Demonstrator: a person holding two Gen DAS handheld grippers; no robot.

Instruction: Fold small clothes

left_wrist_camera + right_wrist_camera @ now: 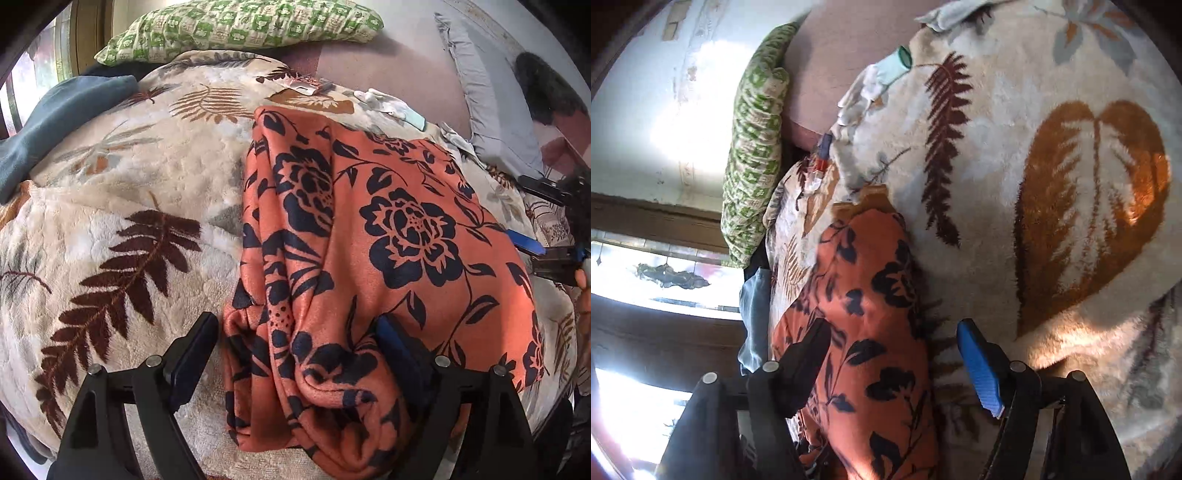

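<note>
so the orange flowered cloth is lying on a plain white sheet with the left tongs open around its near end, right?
Not quite: the orange flowered cloth lies on a cream fleece blanket printed with brown fern leaves, not a plain white sheet. The left wrist view shows this. The rest holds: the left tongs stand open around the cloth's bunched near end.

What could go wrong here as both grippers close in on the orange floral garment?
1. The left gripper straddles a bunched, layered edge of the orange floral garment; it may pinch only some layers.
2. The plush leaf-print blanket lies directly beneath, so the open right gripper might snag it too.
</note>
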